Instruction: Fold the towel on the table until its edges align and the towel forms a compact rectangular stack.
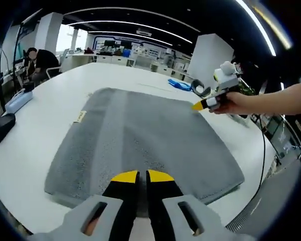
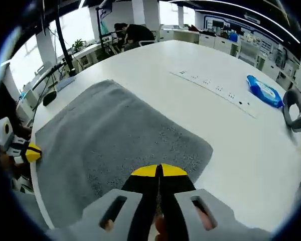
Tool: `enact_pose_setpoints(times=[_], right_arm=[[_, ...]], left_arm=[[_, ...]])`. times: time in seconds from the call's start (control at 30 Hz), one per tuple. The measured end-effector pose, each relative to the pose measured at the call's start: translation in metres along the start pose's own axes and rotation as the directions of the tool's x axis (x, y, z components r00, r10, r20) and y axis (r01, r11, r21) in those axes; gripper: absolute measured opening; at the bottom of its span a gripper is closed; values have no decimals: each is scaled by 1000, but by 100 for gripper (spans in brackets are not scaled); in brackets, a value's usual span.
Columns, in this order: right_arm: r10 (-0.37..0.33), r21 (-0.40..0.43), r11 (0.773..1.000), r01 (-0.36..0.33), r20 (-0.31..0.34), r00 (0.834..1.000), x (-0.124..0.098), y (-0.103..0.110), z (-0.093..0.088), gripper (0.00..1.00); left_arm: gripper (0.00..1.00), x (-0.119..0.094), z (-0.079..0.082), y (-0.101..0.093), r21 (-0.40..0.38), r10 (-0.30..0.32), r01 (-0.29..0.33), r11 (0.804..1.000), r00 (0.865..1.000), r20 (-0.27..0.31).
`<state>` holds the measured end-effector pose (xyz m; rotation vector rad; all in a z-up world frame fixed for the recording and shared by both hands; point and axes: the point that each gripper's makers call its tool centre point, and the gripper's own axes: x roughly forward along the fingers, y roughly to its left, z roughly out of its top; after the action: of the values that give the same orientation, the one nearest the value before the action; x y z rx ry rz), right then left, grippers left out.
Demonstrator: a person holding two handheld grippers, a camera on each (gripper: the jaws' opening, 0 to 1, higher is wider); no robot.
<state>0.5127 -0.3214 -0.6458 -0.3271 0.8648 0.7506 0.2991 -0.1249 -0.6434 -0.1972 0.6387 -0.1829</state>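
Towel [image 2: 115, 135]; beyond, blue packet [image 2: 264, 91].

Opposite near views across shared towel [image 1: 140, 140]

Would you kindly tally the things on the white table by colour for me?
Grey: 1, the towel
Blue: 1, the wipes packet
Black: 1, the computer mouse
Total: 3, on the white table
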Motion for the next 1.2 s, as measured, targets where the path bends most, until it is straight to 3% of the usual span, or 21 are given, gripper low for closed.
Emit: enact_pose_setpoints(times=[0.13,0.4,0.57,0.7,0.9,1.07,1.2], right_arm=[[-6,-59,998,2,-69,998,6,2,-14,0],[-15,-38,999,13,-58,998,6,-1,-13,0],[-19,-45,999,18,-34,999,6,0,-13,0],[-36,-73,997,33,-49,998,6,-1,-13,0],[-44,-68,997,40,-54,998,4,-5,-17,0],[-81,-113,991,74,-65,995,-2,-15,-25,0],[-83,-72,994,78,-65,994,-9,-25,-33,0]], left_arm=[[6,2,-7,-4,-6,-3,2,1000,1000,-25],[2,8,-8,-4,51,25,-23,998,999,-40],[1,9,-8,-6,27,18,-16,1000,998,-57],[0,10,-8,-9,91,14,-7,996,997,-73],[0,15,-7,-12,107,13,2,994,990,-141],[0,20,-7,-21,110,-14,34,993,984,-177],[0,23,-7,-30,147,-14,44,988,980,-199]])
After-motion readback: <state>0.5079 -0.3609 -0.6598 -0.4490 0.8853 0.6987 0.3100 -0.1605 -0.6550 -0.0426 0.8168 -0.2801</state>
